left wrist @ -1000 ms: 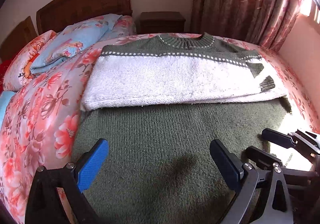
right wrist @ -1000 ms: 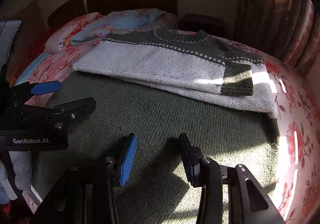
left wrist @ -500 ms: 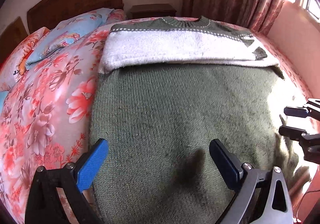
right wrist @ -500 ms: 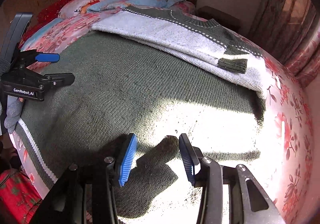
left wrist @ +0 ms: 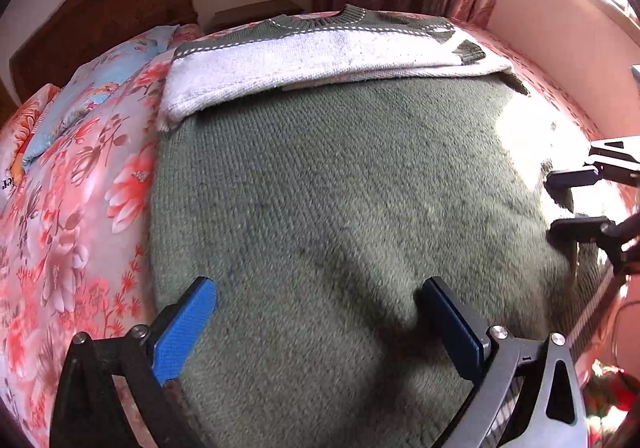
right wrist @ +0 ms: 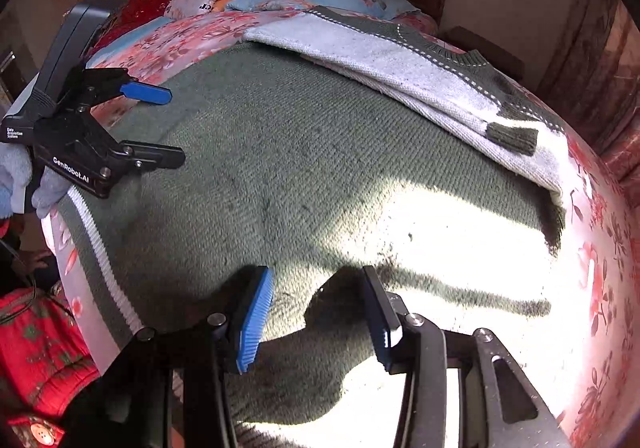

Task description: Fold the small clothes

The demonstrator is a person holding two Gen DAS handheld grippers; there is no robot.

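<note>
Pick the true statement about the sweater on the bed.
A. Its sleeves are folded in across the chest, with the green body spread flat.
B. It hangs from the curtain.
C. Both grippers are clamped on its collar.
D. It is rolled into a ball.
A: the sweater lies flat on the bed, sleeves folded across the chest; the left gripper and right gripper hover open near the hem.

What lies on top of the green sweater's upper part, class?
The folded white sleeves lie across the green sweater, one green cuff showing. The chest beneath them is covered.
</note>
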